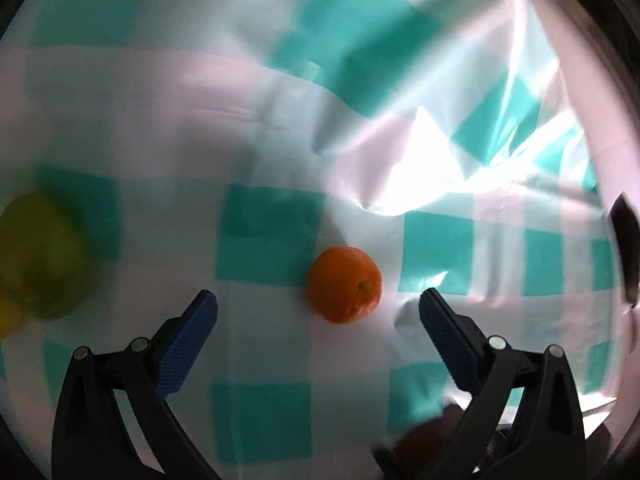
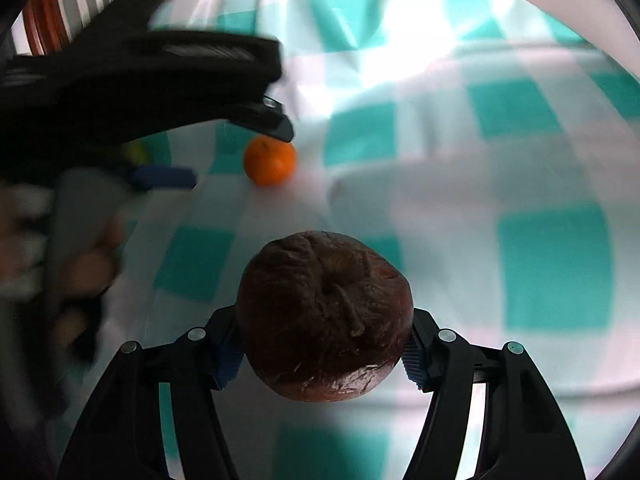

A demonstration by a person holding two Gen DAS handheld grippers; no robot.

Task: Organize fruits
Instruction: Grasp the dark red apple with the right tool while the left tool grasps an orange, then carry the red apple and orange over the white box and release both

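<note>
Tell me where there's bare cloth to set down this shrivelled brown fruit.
Bare checked cloth lies right of the brown fruit held by the right gripper, and beyond it toward the orange. The left is crowded: the left gripper hangs open near the orange, with blurred green fruit farther left.

Bare checked cloth (image 1: 264, 128) surrounds the orange (image 1: 345, 285); blurred green fruit (image 1: 38, 256) sits far left.
</note>
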